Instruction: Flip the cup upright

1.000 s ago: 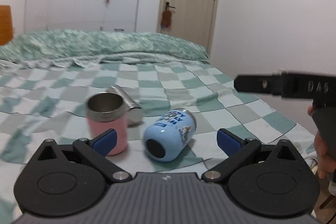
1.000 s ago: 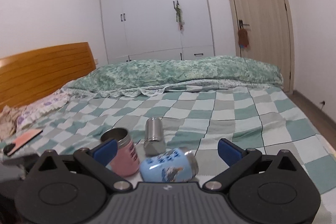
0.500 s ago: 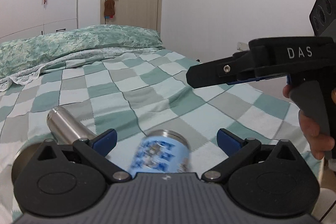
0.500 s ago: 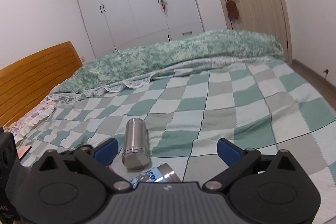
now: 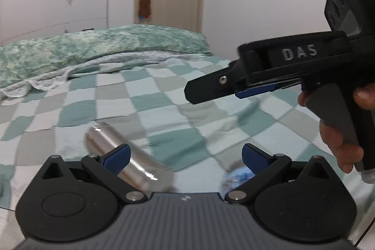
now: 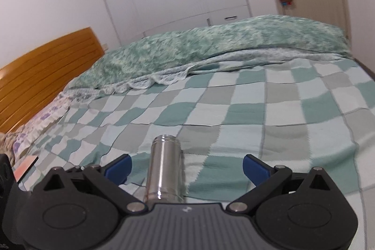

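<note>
Silver steel cup [image 6: 165,170] on green-grey-white checked bedspread [image 6: 257,114].

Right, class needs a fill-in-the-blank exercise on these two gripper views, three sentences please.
1. The steel cup lies on its ____ on the checked blanket.
2. The right gripper has its jaws ____, gripping nothing.
3. The headboard is made of ____.

Missing words: side; open; wood
</note>
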Available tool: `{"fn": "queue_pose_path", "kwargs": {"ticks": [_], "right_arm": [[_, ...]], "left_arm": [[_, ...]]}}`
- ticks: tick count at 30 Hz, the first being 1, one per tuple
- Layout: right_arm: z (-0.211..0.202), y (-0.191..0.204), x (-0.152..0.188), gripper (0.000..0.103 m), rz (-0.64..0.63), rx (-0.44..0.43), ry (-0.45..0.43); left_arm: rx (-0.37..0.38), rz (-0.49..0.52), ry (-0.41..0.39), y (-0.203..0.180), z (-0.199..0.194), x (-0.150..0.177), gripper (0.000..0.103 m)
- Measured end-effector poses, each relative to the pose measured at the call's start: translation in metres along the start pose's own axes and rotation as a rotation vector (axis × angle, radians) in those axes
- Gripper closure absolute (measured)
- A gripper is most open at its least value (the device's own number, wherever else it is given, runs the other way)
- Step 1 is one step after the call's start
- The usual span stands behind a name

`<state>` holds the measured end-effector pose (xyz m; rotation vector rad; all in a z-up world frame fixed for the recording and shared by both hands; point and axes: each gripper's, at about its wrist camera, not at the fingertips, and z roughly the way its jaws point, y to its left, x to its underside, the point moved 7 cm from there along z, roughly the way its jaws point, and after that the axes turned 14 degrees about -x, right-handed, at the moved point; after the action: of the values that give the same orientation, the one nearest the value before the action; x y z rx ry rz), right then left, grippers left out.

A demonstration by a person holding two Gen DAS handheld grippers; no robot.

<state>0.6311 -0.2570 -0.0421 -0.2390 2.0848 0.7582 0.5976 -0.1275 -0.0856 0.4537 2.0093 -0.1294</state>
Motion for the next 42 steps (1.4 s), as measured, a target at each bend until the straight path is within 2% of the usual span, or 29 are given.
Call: {"fn": "queue_pose_path", "kwargs": {"ticks": [4, 8, 12, 15, 22, 25, 28, 33, 34, 37, 42], "right_arm": [[0.039, -0.002, -0.012, 0.002, 0.019, -0.035, 0.04], [0.079, -0.007, -0.021, 0.002, 0.02, -0.048, 0.08], [0.113, -0.017, -0.024, 0.002, 0.034, -0.045, 0.139], [0.13, -0.024, -0.024, 0.002, 0.051, -0.053, 0.173], [0.164, -0.04, -0.027, 0.002, 0.113, -0.09, 0.24], [0.172, -0.045, -0.025, 0.003, 0.148, -0.101, 0.253], [0.179, -0.052, -0.02, 0.006, 0.16, -0.088, 0.267], [0.193, -0.063, -0.013, 0.009, 0.217, -0.129, 0.319], [0.194, -0.064, -0.014, 0.01, 0.231, -0.138, 0.317], [0.19, -0.071, -0.016, 0.01, 0.254, -0.131, 0.288], [0.172, -0.073, -0.02, 0.01, 0.296, -0.188, 0.256]], "left_arm": [[-0.074, -0.008, 0.008, 0.024, 0.015, -0.007, 0.0], [-0.064, -0.063, 0.067, 0.041, 0.034, -0.012, 0.0], [-0.134, -0.072, 0.114, 0.055, 0.058, -0.016, 0.0], [-0.075, -0.122, 0.163, 0.063, 0.074, -0.02, 0.0], [-0.021, -0.185, 0.433, 0.068, 0.13, -0.018, 0.0], [-0.028, -0.198, 0.503, 0.068, 0.145, -0.016, 0.002], [-0.057, -0.185, 0.551, 0.07, 0.153, -0.012, 0.015], [-0.06, -0.193, 0.647, 0.075, 0.167, -0.003, 0.018], [-0.057, -0.187, 0.654, 0.073, 0.168, -0.002, 0.024], [-0.049, -0.145, 0.612, 0.063, 0.161, -0.005, 0.029], [-0.048, -0.092, 0.461, 0.05, 0.138, -0.016, 0.033]]}}
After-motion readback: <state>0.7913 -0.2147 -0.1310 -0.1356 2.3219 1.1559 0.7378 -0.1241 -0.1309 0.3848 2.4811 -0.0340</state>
